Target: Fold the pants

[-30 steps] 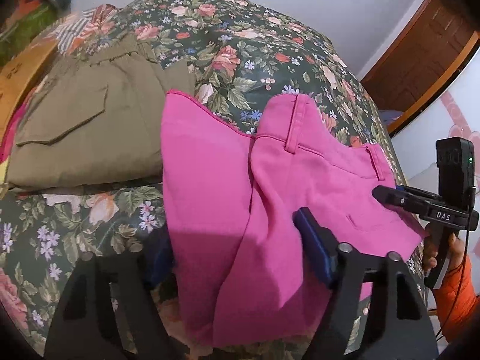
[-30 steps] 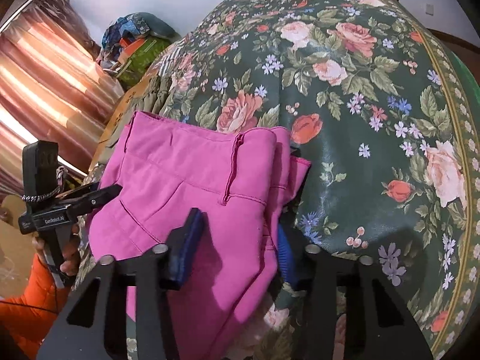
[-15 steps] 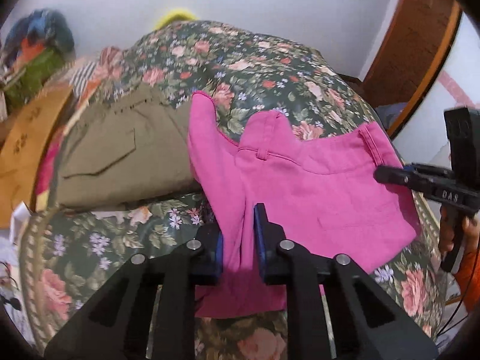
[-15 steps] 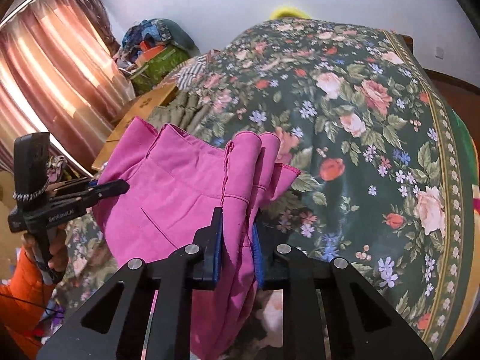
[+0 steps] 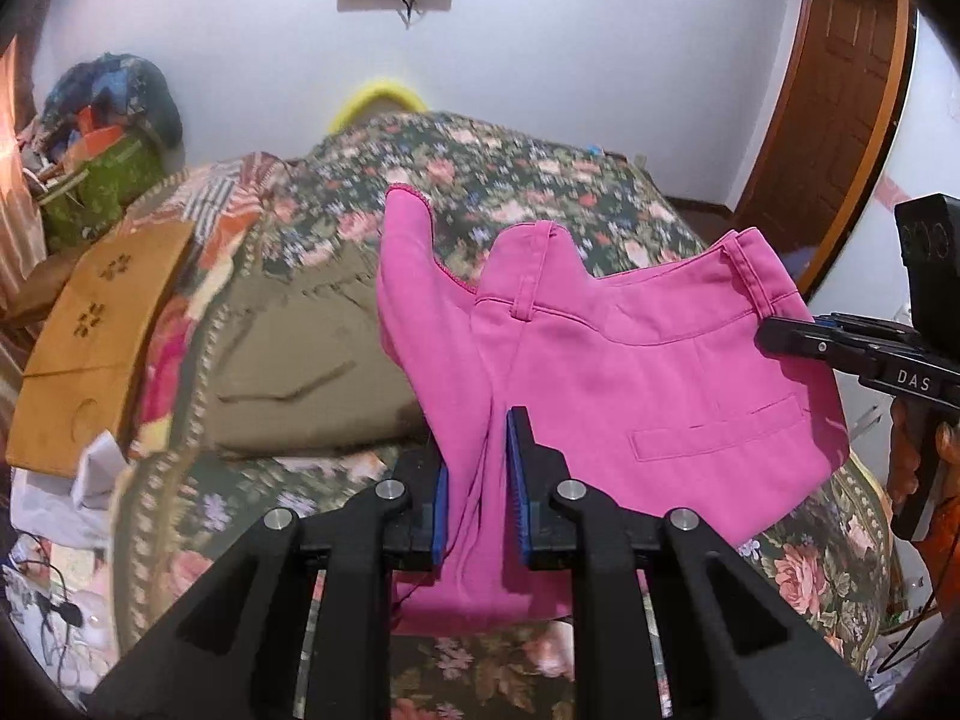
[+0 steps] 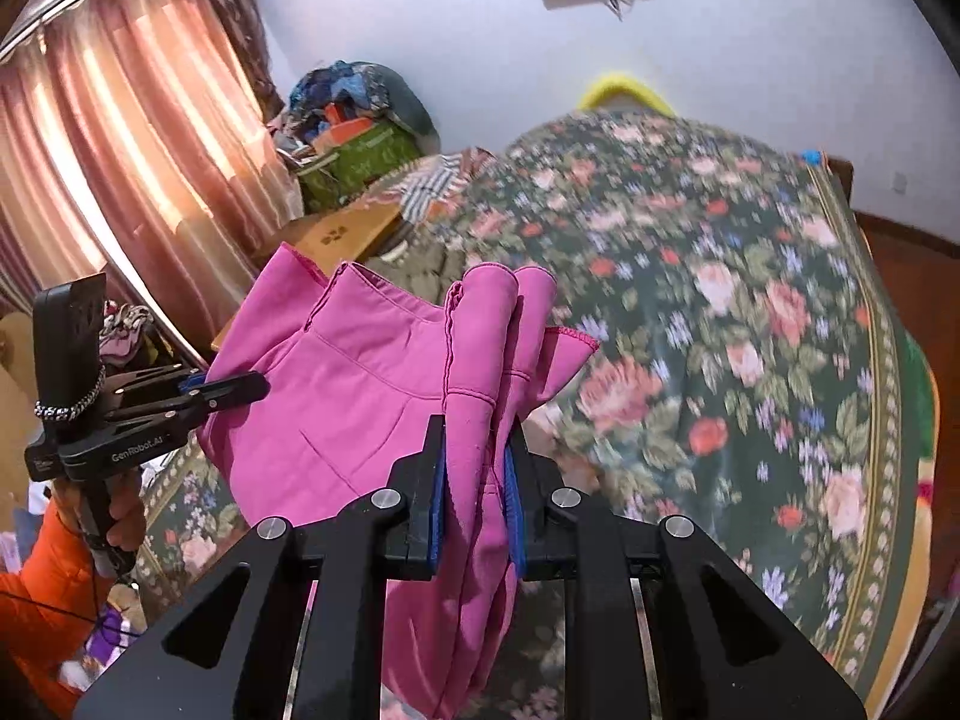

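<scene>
The pants (image 5: 630, 384) are held stretched above the bed (image 5: 528, 180), so that they hang flat for folding. Cloth is pinched by the left gripper (image 5: 477, 498) and the right gripper (image 6: 474, 495) at opposite waist ends.

Daylight glows warm through the pink curtains (image 6: 138, 180) on the left, leaving the white wall (image 5: 570, 60) evenly bright. The floral bedspread (image 6: 720, 312) is smeared with motion blur, while the fisheye bends and darkens every corner
</scene>
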Available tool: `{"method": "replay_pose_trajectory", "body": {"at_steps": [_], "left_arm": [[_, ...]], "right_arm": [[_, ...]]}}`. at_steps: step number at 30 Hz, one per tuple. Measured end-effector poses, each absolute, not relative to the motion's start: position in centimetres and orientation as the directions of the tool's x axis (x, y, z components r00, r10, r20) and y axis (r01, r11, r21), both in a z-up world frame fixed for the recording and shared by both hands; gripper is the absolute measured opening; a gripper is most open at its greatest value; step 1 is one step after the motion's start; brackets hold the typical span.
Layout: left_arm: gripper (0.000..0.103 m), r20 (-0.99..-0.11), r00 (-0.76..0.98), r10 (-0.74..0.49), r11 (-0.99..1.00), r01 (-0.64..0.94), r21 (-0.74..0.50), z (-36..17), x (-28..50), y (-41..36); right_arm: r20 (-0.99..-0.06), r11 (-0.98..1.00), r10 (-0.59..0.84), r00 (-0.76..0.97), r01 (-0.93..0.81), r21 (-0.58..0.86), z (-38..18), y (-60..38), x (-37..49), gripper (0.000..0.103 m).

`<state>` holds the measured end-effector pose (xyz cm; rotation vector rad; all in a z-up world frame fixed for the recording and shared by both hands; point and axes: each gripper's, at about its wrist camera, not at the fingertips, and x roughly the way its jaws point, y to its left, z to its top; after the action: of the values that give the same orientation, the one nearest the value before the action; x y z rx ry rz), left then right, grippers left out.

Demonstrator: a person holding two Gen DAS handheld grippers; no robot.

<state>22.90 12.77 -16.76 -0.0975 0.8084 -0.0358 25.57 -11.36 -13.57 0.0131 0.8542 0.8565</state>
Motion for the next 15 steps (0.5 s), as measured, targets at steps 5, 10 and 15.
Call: {"method": "replay_pose_trajectory", "body": {"at_steps": [5, 10, 15], "left_arm": [[0.017, -0.687, 0.725, -0.036, 0.996, -0.031, -0.085, -14.6, 23.1, 15.3], [0.017, -0.663, 0.748, -0.004, 0.994, -0.072, -0.087, -13.5, 24.1, 18.4], [0.017, -0.658, 0.753, 0.021, 0.989, -0.11, -0.094, -13.6, 25.8, 21.8]], "right_arm": [[-0.633, 0.651, 0.684, 0.362, -0.694, 0.306, -11.5, -8.7, 25.9, 0.015], [-0.613, 0.628, 0.698, 0.371, -0.728, 0.274, -10.1, -5.6, 26.8, 0.015], [-0.604, 0.608, 0.704, 0.374, -0.757, 0.24, -9.5, -2.2, 28.7, 0.015]]}}
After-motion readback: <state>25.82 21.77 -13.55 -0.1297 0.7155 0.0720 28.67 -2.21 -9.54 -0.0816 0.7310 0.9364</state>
